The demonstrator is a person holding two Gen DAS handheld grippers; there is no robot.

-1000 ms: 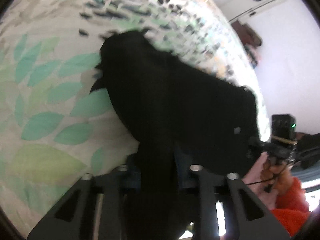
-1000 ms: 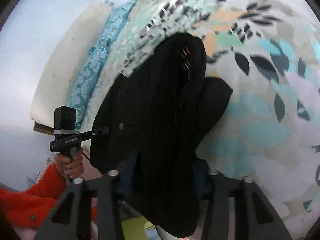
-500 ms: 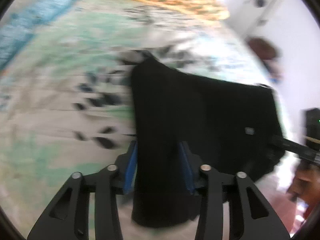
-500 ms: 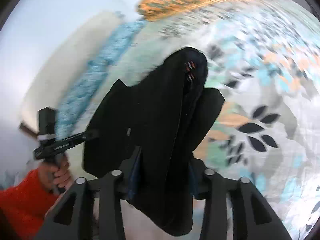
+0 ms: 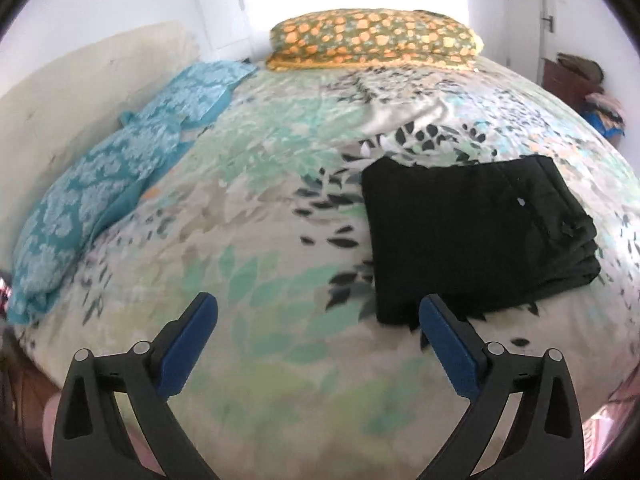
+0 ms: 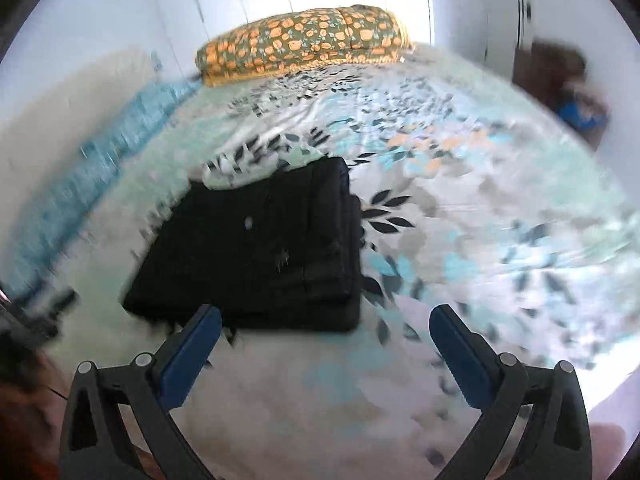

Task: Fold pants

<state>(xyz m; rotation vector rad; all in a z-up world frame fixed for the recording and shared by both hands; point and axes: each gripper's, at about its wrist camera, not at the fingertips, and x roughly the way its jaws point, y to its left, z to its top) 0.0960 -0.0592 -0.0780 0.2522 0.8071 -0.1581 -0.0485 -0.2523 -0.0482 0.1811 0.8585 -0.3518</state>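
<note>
The black pants [image 5: 472, 236] lie folded into a thick rectangular stack on the leaf-print bedspread [image 5: 280, 200]. In the left wrist view they sit right of centre, just beyond my right finger. My left gripper [image 5: 318, 336] is open and empty, held above the bed near its front edge. In the right wrist view the pants [image 6: 260, 248] lie left of centre, their near edge just beyond my left finger. My right gripper [image 6: 326, 344] is open and empty, a little behind the stack.
An orange-patterned pillow [image 5: 372, 40] lies at the head of the bed. A blue patterned pillow [image 5: 116, 172] lies along the left side by a cream wall. A brown piece of furniture with clutter [image 5: 580, 80] stands at the far right by a white door.
Both grippers held the pants shut in their jaws and carried them over the bed. Now both have opened and drawn back, and the pants lie folded on the bedspread.
</note>
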